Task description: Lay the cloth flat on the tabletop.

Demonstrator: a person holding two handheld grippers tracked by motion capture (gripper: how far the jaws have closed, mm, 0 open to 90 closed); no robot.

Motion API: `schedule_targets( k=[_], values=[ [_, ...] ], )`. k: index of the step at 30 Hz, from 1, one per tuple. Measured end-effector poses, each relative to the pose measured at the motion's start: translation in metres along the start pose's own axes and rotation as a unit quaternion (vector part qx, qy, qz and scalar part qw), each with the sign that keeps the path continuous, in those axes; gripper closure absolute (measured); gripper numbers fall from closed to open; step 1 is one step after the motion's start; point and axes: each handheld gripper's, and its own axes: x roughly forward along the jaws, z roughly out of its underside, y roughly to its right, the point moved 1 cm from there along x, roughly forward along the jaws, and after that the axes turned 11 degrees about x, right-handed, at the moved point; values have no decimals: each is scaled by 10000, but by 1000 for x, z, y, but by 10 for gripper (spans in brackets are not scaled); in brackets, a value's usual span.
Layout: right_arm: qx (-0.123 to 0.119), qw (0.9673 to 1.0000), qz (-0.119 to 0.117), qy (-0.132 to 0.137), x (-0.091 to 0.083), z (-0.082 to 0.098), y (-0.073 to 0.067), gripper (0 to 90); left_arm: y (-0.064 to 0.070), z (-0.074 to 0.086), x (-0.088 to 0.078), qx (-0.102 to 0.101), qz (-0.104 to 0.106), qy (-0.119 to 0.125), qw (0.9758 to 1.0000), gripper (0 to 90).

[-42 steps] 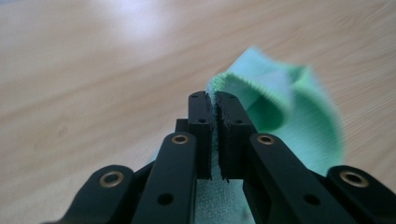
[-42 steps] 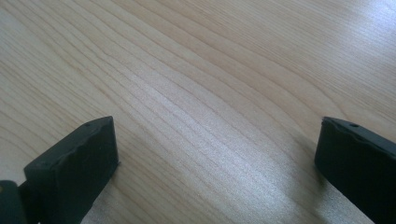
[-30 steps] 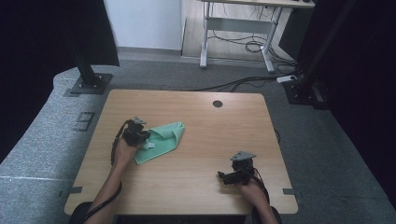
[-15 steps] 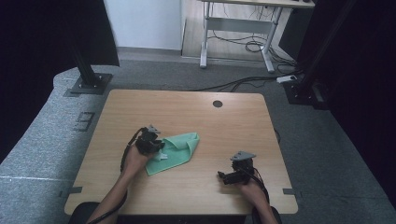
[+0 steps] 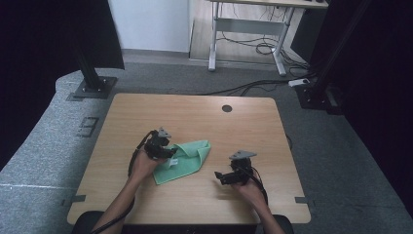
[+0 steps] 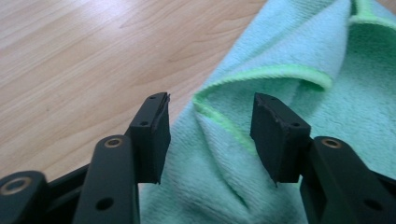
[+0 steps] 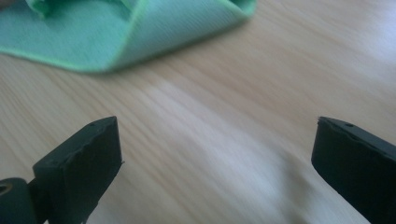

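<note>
A crumpled green cloth lies on the wooden table, left of centre. My left gripper sits at the cloth's left edge. In the left gripper view, a raised fold of the cloth stands between the jaws of the left gripper. Those jaws have just been opening, and the pads stand clear of the fold. My right gripper hovers low over bare wood to the cloth's right, pointing left toward it. The right gripper is wide open, with the cloth ahead of it.
A round cable hole sits near the table's far edge. Black stand bases rest on the grey floor beyond the table's corners, and cables trail across the floor behind.
My left gripper slid to the right and dragged the cloth with it, then its jaws parted off the fold. The right gripper shifted a little left, toward the cloth.
</note>
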Motion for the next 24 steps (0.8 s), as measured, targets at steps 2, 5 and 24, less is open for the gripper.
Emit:
schedule_targets(
  k=[2,5,24],
  values=[
    [-49,10000,-26,-17,12,-12,-12,15,-4,1,3,-81,54,8,10000,426],
    [-104,9999,-24,-47,25,-24,-22,15,-7,3,6,-194,137,-27,9997,384],
    [-305,9968,713,-206,63,-32,-30,12,-19,12,4,-628,217,291,9974,809]
  ],
)
